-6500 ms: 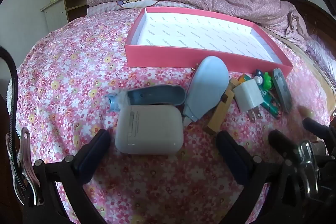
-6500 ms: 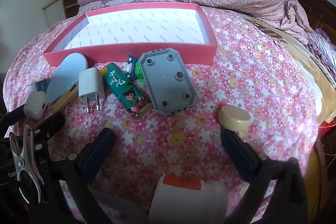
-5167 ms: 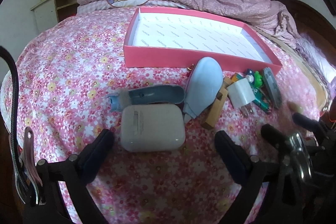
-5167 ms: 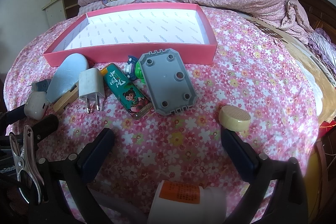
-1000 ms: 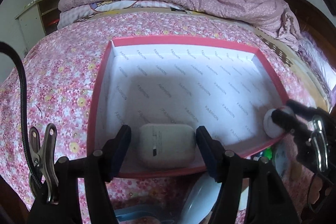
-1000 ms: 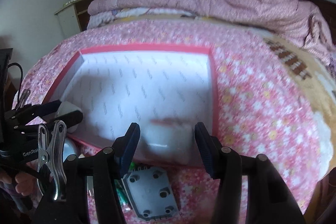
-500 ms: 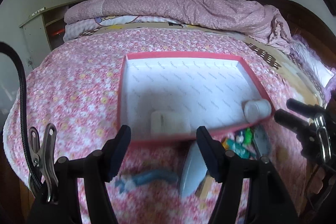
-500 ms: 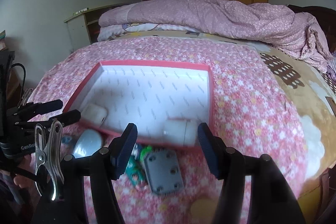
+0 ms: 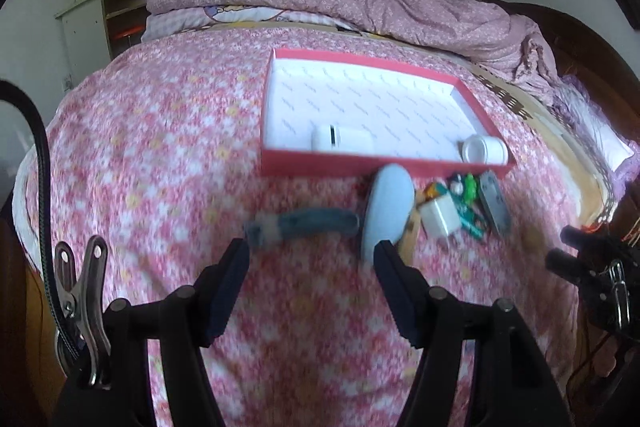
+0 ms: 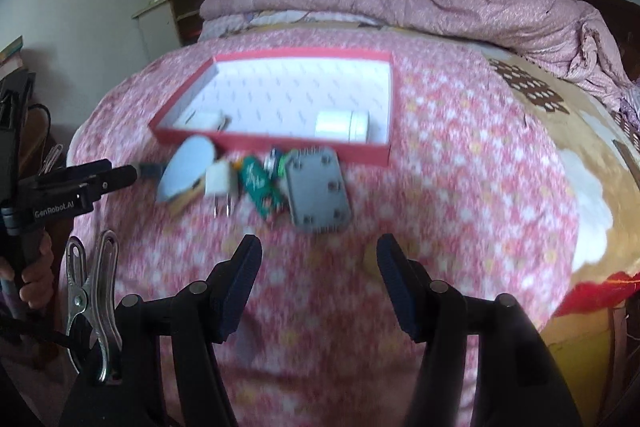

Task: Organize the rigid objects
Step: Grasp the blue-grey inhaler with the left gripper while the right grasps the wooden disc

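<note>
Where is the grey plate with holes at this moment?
In the right wrist view the grey plate lies on the flowered bedspread, just outside the pink tray's near wall, with the green tube at its left.

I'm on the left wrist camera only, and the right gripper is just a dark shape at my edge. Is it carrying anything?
Observer: No. In the right wrist view the right gripper is open, with nothing between its fingers, and only the pink floral bedspread is below it.
Operator: The grey thing at the right end of the row looks like a thin sliver to me. What is it?
Observer: It is a flat grey plastic plate with holes near its corners. It lies face up just outside the front wall of the shallow pink cardboard box.
</note>
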### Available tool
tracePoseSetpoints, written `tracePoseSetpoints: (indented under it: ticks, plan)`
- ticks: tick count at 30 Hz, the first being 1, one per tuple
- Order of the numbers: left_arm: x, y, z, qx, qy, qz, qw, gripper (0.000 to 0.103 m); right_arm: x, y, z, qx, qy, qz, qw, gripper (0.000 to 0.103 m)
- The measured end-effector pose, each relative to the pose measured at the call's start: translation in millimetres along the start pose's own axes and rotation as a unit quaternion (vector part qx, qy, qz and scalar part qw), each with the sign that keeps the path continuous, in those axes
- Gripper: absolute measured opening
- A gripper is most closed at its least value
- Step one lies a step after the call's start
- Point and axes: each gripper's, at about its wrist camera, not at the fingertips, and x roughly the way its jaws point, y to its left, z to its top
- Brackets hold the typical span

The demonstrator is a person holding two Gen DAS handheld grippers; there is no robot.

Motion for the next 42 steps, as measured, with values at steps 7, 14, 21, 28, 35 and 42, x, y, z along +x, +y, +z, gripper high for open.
tracePoseSetpoints:
  ticks: [7, 14, 21, 28, 35, 42]
  plan:
    - [-1.2, 3.6, -15.9, 0.002, 0.005, 0.008, 1.0000, 0.068, -1.5, -13.9, -17.3, 0.012, 0.010, -0.012, 1.000, 0.061]
    - [2.2, 8.2, -23.2, 0.001, 0.013, 0.008, 0.9999, 0.068, 10.3, -24.5, -15.6, 0.030, 0.018, -0.027, 0.999, 0.061]
    - [4.3, 11.3, -29.6, -0.002, 0.017, 0.005, 0.9998, 0.068, 20.6, -30.5, -12.9, 0.039, 0.017, -0.037, 0.998, 0.061]
    - [6.0, 20.1, -28.5, -0.030, 0.010, 0.000, 0.9995, 0.070, 35.6, -28.2, -8.4, 0.031, 0.016, -0.046, 0.998, 0.061]
    - [16.6, 42.7, -18.1, -0.098, -0.001, -0.001, 0.9951, 0.071, 44.2, -18.9, -13.9, 0.022, 0.011, -0.027, 0.999, 0.032]
    - [14.9, 29.9, -5.2, -0.085, -0.030, -0.017, 0.9958, 0.074, 44.3, -14.0, -16.9, 0.020, 0.001, -0.019, 1.000, 0.032]
